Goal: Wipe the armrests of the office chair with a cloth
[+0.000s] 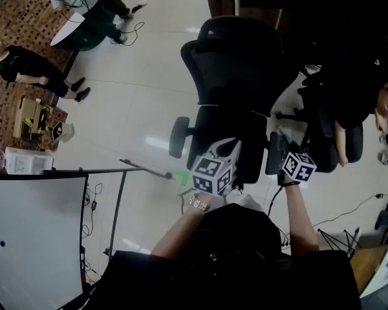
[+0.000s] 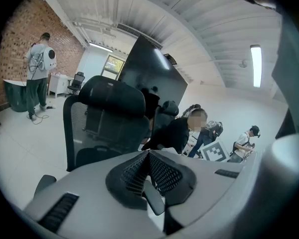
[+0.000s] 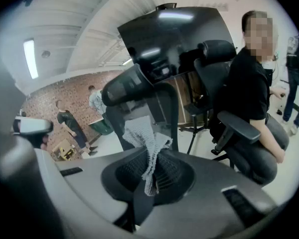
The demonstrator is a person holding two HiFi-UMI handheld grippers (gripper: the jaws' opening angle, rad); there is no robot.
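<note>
The black office chair [image 1: 239,76] stands just ahead of me, its back away from me. Its left armrest [image 1: 178,136] and right armrest [image 1: 276,155] stick out at either side. My left gripper [image 1: 233,147] hovers over the seat's front, jaws shut on nothing [image 2: 149,154]; the chair's back [image 2: 109,118] fills its view. My right gripper [image 1: 282,139] is at the right armrest, shut on a grey knitted cloth [image 3: 147,143] that bunches up out of the jaws [image 3: 152,156]. The chair's headrest [image 3: 129,86] shows beyond it.
A person in black [image 1: 349,105] sits in another chair [image 1: 330,141] close to the right armrest. A whiteboard [image 1: 32,231] and a thin stand [image 1: 119,199] are at my lower left. Cables [image 1: 349,212] lie on the floor at right. Other people are far off at upper left.
</note>
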